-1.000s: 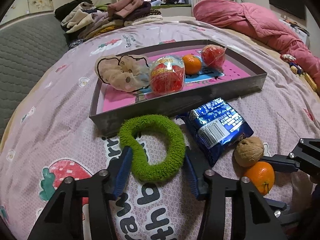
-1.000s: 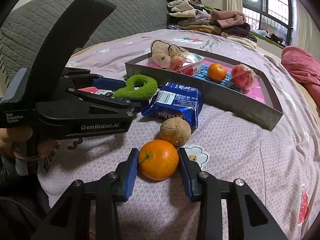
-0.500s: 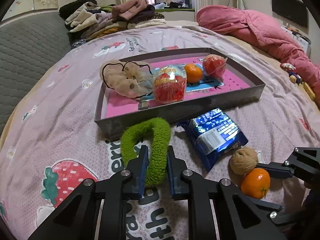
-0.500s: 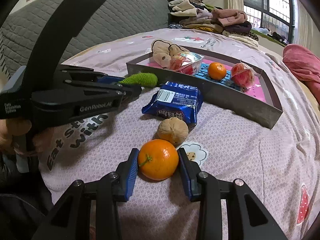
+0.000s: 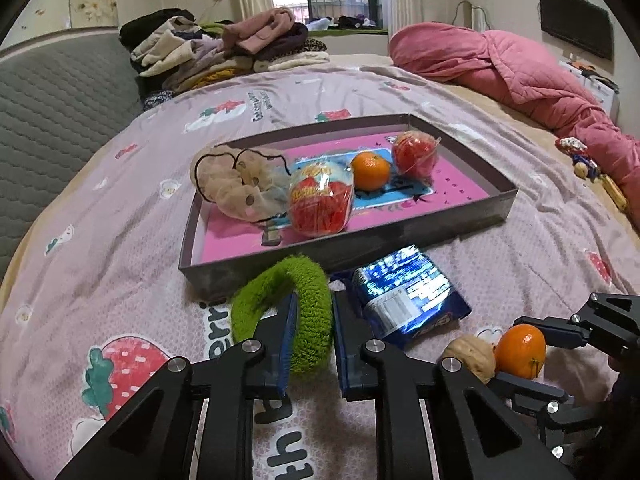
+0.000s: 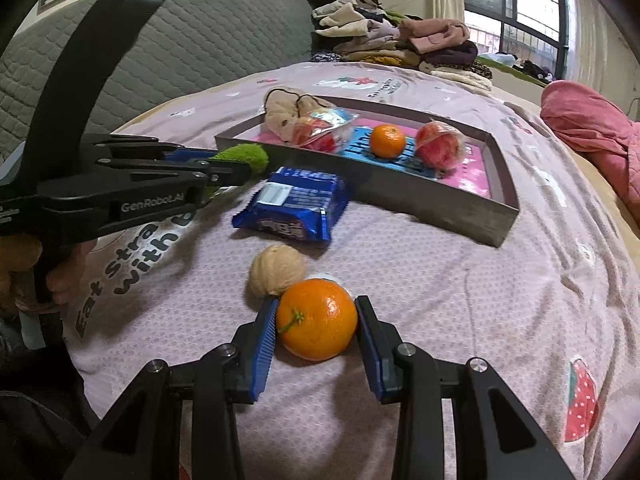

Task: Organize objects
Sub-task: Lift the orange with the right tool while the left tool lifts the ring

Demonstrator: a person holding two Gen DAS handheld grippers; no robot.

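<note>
My left gripper point(image 5: 314, 304) is shut on a green fluffy scrunchie point(image 5: 260, 300), squeezing one side of the loop just in front of the grey tray point(image 5: 340, 256). In the right wrist view the scrunchie point(image 6: 244, 156) shows at the tip of that gripper. My right gripper point(image 6: 317, 303) is shut on an orange point(image 6: 316, 318), both blue pads against its sides. A walnut point(image 6: 276, 270) lies just behind the orange, and a blue snack packet point(image 6: 296, 204) lies beyond it. The tray holds a beige scrunchie point(image 5: 232, 188), a red snack bag point(image 5: 320, 204), another orange point(image 5: 370, 170) and a wrapped red fruit point(image 5: 414, 156).
Everything rests on a bed with a pink strawberry-print sheet point(image 5: 100, 240). Folded clothes point(image 5: 224, 48) are piled at the far end, and a pink quilt point(image 5: 520, 76) lies at the far right. A grey padded headboard point(image 5: 52, 96) runs along the left. Small toys point(image 5: 580, 160) lie by the quilt.
The left jaws, open around the green scrunchie a second ago, have closed on one side of it. The right gripper keeps the orange and has shifted slightly toward the walnut.
</note>
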